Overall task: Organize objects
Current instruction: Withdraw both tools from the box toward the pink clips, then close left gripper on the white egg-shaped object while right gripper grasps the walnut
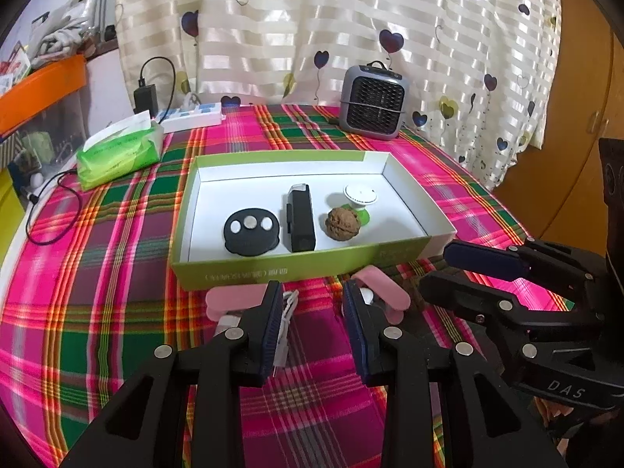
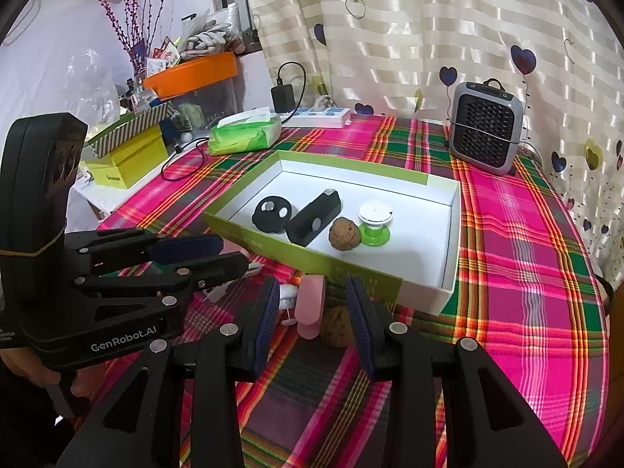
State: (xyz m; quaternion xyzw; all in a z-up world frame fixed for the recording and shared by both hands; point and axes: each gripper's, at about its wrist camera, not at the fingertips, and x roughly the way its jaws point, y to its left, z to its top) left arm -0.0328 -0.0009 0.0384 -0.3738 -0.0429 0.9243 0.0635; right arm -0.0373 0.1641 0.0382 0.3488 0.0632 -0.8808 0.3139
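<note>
A green-sided white box [image 1: 296, 273] [image 2: 448, 269] on the plaid cloth holds a black disc [image 1: 251, 230] [image 2: 273, 213], a black block [image 1: 299, 218] [image 2: 314, 216], a walnut [image 1: 343, 223] [image 2: 344, 234] and a white-and-green knob [image 1: 359, 199] [image 2: 373, 220]. In front of the box lie pink pieces [image 1: 386, 284] [image 2: 310, 304], a white cable [image 1: 286, 312] and a second walnut [image 2: 338, 325]. My left gripper [image 1: 312, 300] [image 2: 218, 251] is open and empty above the cable. My right gripper [image 2: 312, 300] [image 1: 452, 265] is open and empty, low over the pink piece and second walnut.
A grey mini heater [image 1: 372, 101] [image 2: 485, 126] stands at the back right. A green tissue pack [image 1: 121, 148] [image 2: 245, 132], a power strip [image 1: 195, 115] with a black charger [image 1: 146, 95] and its cable sit at the back left. Storage boxes [image 2: 128, 156] stand off the table's left.
</note>
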